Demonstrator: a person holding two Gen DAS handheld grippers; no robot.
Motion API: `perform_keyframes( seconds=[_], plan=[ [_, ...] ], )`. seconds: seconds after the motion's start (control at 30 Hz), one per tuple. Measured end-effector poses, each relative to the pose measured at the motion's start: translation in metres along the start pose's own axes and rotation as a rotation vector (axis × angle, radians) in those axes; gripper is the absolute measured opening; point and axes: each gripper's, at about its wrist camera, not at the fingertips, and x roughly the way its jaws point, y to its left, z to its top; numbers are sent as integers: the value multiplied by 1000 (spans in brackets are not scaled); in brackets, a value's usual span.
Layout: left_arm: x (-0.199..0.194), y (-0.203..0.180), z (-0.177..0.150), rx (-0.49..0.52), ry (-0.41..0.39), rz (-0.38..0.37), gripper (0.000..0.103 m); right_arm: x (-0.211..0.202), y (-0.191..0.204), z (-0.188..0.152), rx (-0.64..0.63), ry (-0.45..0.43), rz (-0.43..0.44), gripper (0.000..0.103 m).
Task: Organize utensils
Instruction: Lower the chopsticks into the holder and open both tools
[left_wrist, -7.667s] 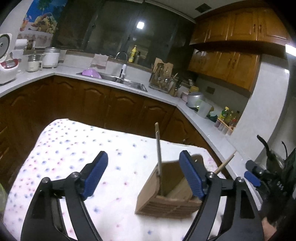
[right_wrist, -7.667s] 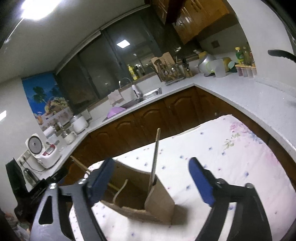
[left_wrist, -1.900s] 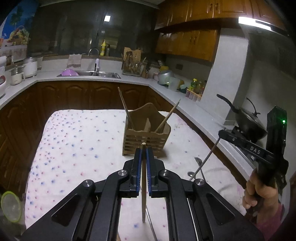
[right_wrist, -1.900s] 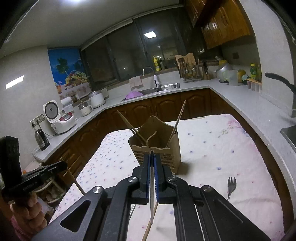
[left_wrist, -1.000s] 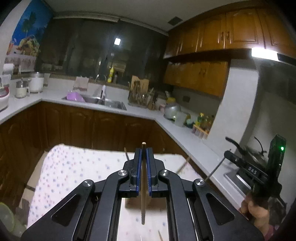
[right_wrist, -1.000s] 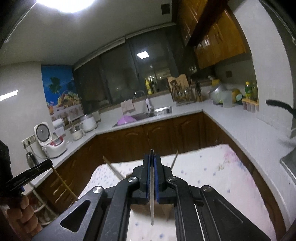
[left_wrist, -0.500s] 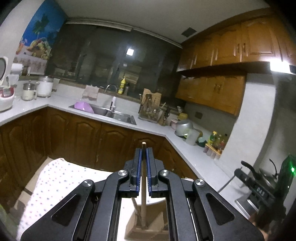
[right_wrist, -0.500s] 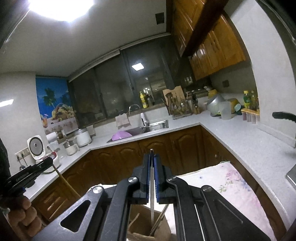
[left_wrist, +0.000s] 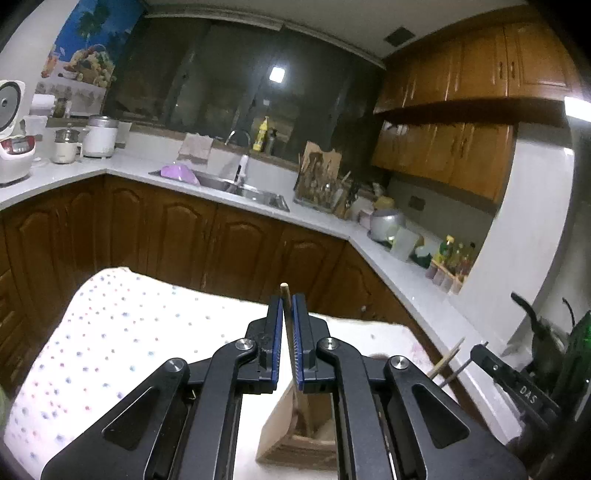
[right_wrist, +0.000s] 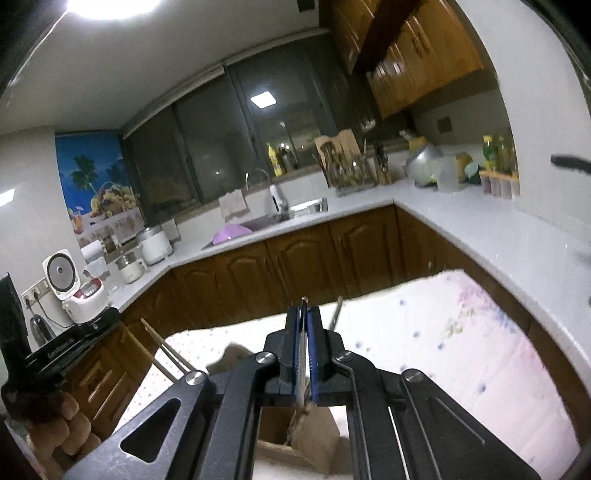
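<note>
Hovering over a wooden utensil holder (left_wrist: 295, 435), the left claw (left_wrist: 287, 306) has its blue pads slightly parted, with a wooden chopstick (left_wrist: 287, 325) standing between them; the stick leans toward the right-hand pad and a thin gap shows beside the left one, so whether it is pinched I cannot tell. The chopstick's lower end drops into the holder directly below the claw, and its round top pokes up just past the fingertips.

From the right wrist view, the right claw (right_wrist: 304, 317) is closed narrow on a thin metal utensil handle (right_wrist: 303, 347), which runs down between the pads into the same holder (right_wrist: 314, 443) beneath. Another stick (right_wrist: 334, 317) rises just right of this claw's tips.

Below both claws lies the tabletop under a dotted white cloth (left_wrist: 118, 325). Far left of the right claw, the person's left hand (right_wrist: 55, 432) grips the other tool's handle.
</note>
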Motion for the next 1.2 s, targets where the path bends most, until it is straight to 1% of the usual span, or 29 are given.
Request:
perform_keyframes(
  seconds=[0.17,0.27,0.63,0.67,0.73,0.77,0.8,0.83,0.87,0.9,0.93,1.0,1.07,1.1,1.13,1.2],
  plan=[
    [9,-2,-8,18,34,1,6,7,0,-7,-1,31,-1,4],
    [10,-8,-12,44,36,11,6,7,1,-6,-3,39,-2,4],
    [13,-8,-15,48,54,14,6,11,-1,-4,3,69,0,5],
    [12,-9,-16,50,55,17,6,11,-2,-4,1,71,0,5],
    [11,-7,-14,48,59,17,7,11,-1,-4,0,75,4,10],
    [12,-7,-14,49,60,19,7,11,-2,-4,1,77,6,10],
    [11,-7,-14,50,62,22,10,11,-3,-3,1,80,4,11],
    [10,-7,-12,51,64,23,21,10,-3,-3,5,79,6,20],
    [7,-7,-13,51,61,32,30,9,-4,-4,9,77,8,28],
    [5,-5,-12,52,55,41,47,7,-6,-4,15,72,11,47],
    [2,-5,-12,53,46,56,55,4,-7,-4,22,63,17,60],
    [-5,-3,-12,54,39,62,56,0,-8,-4,29,50,19,64],
    [-9,-2,-13,57,48,72,68,-5,-9,-4,36,46,33,68],
    [-14,-1,-15,59,48,84,77,-7,-10,-5,39,45,40,76],
    [-19,1,-17,60,44,85,78,-10,-10,-6,41,42,43,83],
    [-28,3,-21,69,45,90,80,-16,-9,-9,37,37,51,87]
  ],
)
